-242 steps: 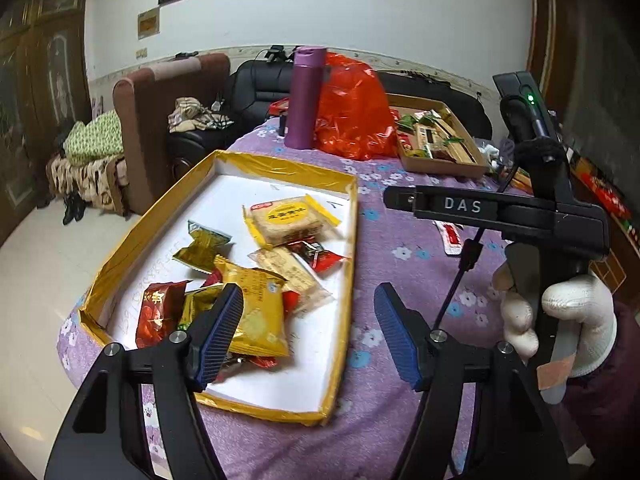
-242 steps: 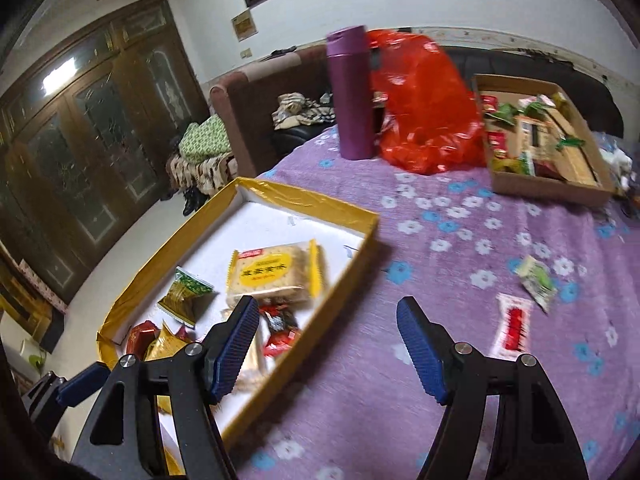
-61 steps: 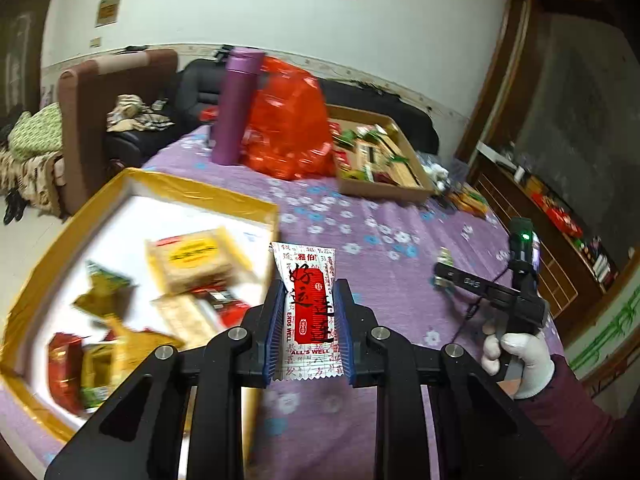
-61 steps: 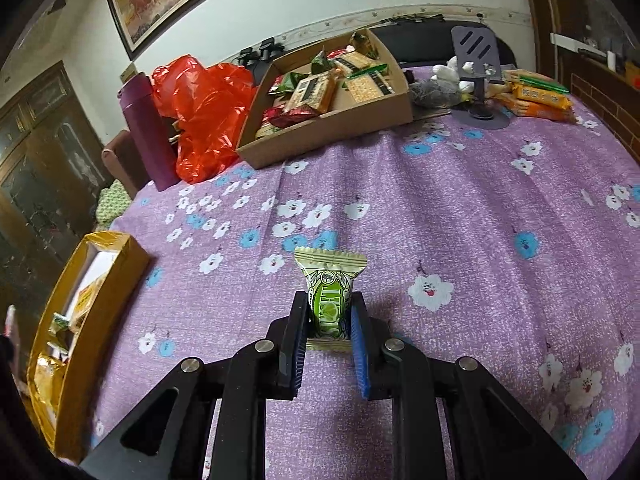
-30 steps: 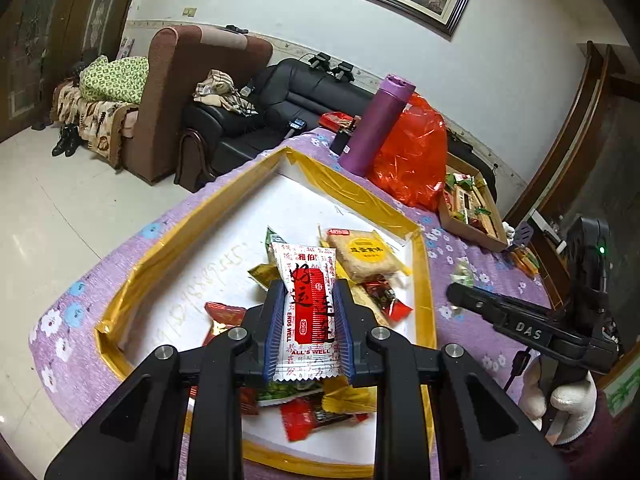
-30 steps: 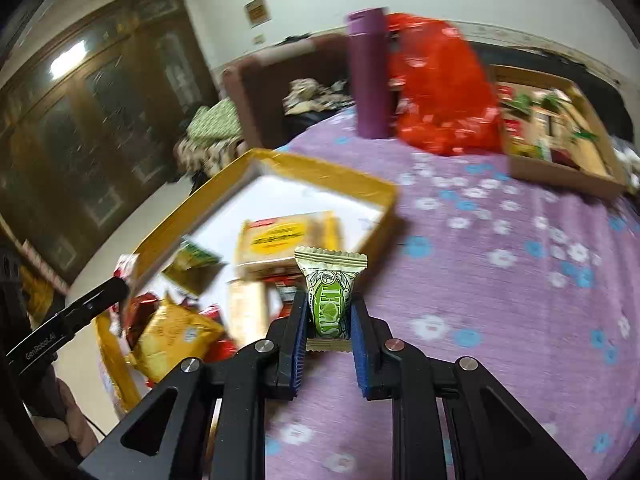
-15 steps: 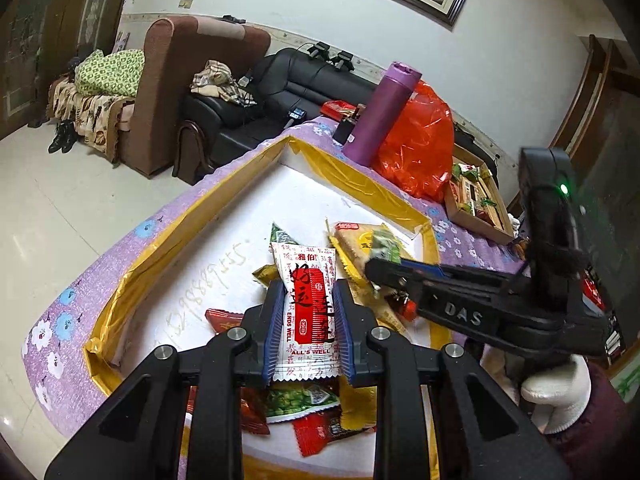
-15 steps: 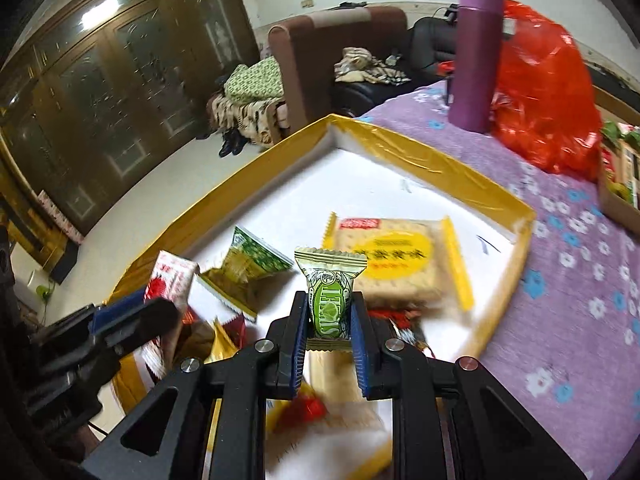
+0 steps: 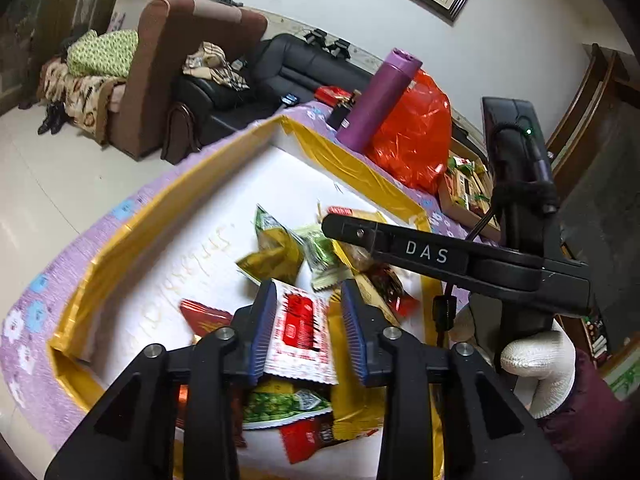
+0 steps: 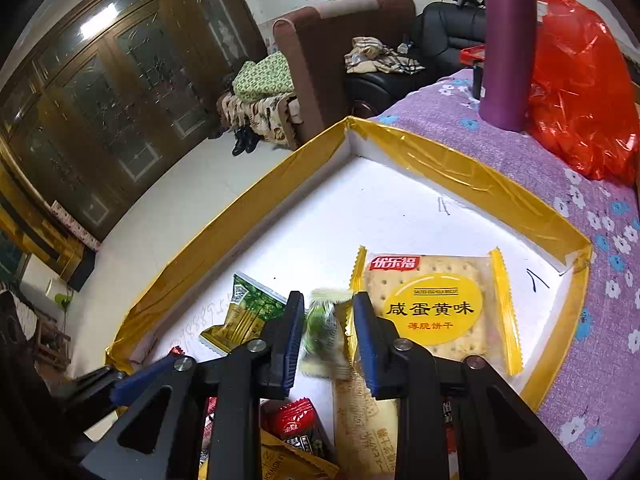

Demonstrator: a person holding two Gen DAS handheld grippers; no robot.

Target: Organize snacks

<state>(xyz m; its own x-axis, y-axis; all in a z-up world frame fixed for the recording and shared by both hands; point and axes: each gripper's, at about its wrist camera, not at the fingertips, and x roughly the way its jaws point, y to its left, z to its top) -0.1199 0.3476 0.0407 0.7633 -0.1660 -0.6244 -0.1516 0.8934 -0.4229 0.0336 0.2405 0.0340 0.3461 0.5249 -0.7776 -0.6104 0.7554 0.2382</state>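
Bench [image 10: 592, 412] under purple cloth with white and blue flowers. Directly on it: gold-edged shallow tray [image 10: 452, 168], white inside, at near corner; purple flask [image 10: 506, 44] upright beyond tray's far wall; red plastic bag [image 10: 580, 92] just beside flask, touching it; brown cardboard box [image 9: 466, 196] of packets behind bag, partly hidden.

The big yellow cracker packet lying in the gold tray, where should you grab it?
Grab the flat yellow cracker packet by its crimped yellow right edge, coming from above. It lies flat on the gold-rimmed white tray, and that edge is free; the left edge is crowded by other snacks.
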